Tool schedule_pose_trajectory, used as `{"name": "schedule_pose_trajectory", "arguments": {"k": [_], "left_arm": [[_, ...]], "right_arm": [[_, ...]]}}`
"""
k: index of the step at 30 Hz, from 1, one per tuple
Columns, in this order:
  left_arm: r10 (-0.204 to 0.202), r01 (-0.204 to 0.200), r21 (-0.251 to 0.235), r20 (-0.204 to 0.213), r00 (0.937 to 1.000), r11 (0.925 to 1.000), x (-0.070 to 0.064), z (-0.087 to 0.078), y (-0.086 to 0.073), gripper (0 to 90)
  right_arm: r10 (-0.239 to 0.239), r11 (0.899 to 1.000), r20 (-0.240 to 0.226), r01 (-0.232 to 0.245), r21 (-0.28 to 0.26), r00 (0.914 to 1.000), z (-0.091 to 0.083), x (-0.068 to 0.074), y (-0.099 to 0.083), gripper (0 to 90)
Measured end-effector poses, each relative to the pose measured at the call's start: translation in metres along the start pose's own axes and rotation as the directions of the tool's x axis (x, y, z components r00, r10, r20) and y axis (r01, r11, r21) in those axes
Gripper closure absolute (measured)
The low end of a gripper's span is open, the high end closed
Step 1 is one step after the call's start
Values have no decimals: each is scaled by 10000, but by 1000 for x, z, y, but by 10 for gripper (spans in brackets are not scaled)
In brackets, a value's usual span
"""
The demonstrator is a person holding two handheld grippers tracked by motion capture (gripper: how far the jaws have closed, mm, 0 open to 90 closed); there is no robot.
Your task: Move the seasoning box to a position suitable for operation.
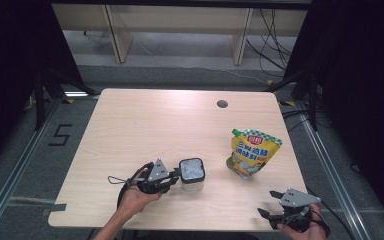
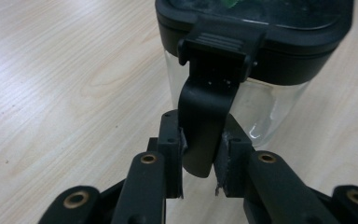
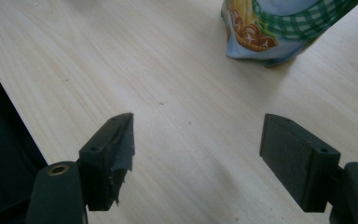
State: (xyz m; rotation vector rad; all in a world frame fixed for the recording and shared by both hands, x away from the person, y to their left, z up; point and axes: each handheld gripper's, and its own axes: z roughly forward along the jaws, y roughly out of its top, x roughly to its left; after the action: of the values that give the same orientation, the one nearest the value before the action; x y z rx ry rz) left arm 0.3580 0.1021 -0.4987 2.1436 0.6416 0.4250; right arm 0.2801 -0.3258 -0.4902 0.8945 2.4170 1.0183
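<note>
A clear square container with a black lid stands at the front middle of the table. My left gripper reaches it from the left. In the left gripper view the left gripper is shut on the lid's black latch, which hangs down over the clear wall. A yellow spouted pouch with a green checked band lies to the right. My right gripper hovers open at the front right edge. Ahead of the empty right gripper is the pouch's bottom end.
The light wooden table has a round cable hole at the back right. Its front edge runs just left of the right gripper's left jaw. Cables trail on the floor at the right, and a "5" marking is on the left.
</note>
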Motion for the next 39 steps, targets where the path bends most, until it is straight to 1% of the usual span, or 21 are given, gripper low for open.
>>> {"name": "schedule_pose_trajectory", "arguments": {"k": [1,2,3,4,6,7,11,12,15,18,22,24,27,28,32,33,35,36,37,38,39], "left_arm": [[-125,125,-3,72,9999,9999,-1,0,0,739],[-43,43,-12,296,9996,10000,-2,0,0,738],[-209,210,-28,300,9993,9998,-5,1,-1,738],[-209,210,-28,300,9993,9998,-5,1,-1,739],[-12,16,-77,464,9989,10000,-11,3,1,739],[-12,16,-77,464,9989,10000,-11,3,1,739],[180,-173,-82,861,9961,9998,-22,5,4,739],[501,-505,15,1039,9933,9987,-25,4,5,739],[557,-554,-56,1151,9918,9984,-31,3,4,739],[653,-645,-101,1479,9868,9979,-37,0,2,739],[780,-780,-59,1526,9852,9969,-37,-2,1,738],[669,-658,-126,1516,9862,9978,-37,-1,2,738],[828,-816,-138,1471,9856,9966,-36,1,3,739],[617,-603,-141,1438,9877,9981,-36,1,3,739],[648,-642,-89,1435,9875,9979,-35,2,3,733],[548,-552,-12,1380,9889,9985,-36,1,4,704],[634,-643,19,1380,9884,9979,-35,1,4,684],[558,-581,135,1314,9898,9982,-36,-1,4,646],[633,-667,256,1168,9911,9974,-35,-3,5,598],[479,-510,229,1206,9915,9984,-35,-5,4,501],[496,-525,222,1160,9920,9984,-35,-8,4,460]], "right_arm": [[53,10000,-2,-53,29,10000,0,0,0,272],[187,9998,-24,-187,28,9998,0,0,-1,272],[285,9996,-26,-285,57,9996,-1,1,-1,272],[285,9996,-26,-285,57,9996,-1,1,-1,272],[233,9997,-45,-233,36,9997,0,1,-1,272],[233,9997,-45,-233,36,9997,0,1,-1,272],[53,10000,-32,-53,38,10000,0,0,-1,272],[73,10000,-52,-73,11,10000,0,0,-1,272],[27,10000,-34,-27,-36,10000,-1,-1,-1,272],[56,10000,-60,-56,8,10000,0,0,-1,272],[98,10000,-114,-98,8,9999,-1,1,-1,272],[28,10000,-53,-28,14,10000,0,0,-1,272],[80,10000,-66,-79,19,9999,0,0,-1,272],[34,10000,-73,-34,10,10000,0,0,-1,272],[10,10000,-56,-11,-58,10000,0,-1,-1,272],[181,9998,-77,-181,-3,9998,-1,0,-2,273],[155,9999,-86,-155,-1,9998,-1,-1,-3,272],[56,10000,-78,-56,-41,10000,-1,-3,-3,272],[197,9998,-103,-197,-37,9998,-1,-3,-4,272],[213,9997,-145,-215,-118,9997,-1,-5,-5,272],[178,9998,-92,-179,-113,9998,-2,-6,-5,272]]}}
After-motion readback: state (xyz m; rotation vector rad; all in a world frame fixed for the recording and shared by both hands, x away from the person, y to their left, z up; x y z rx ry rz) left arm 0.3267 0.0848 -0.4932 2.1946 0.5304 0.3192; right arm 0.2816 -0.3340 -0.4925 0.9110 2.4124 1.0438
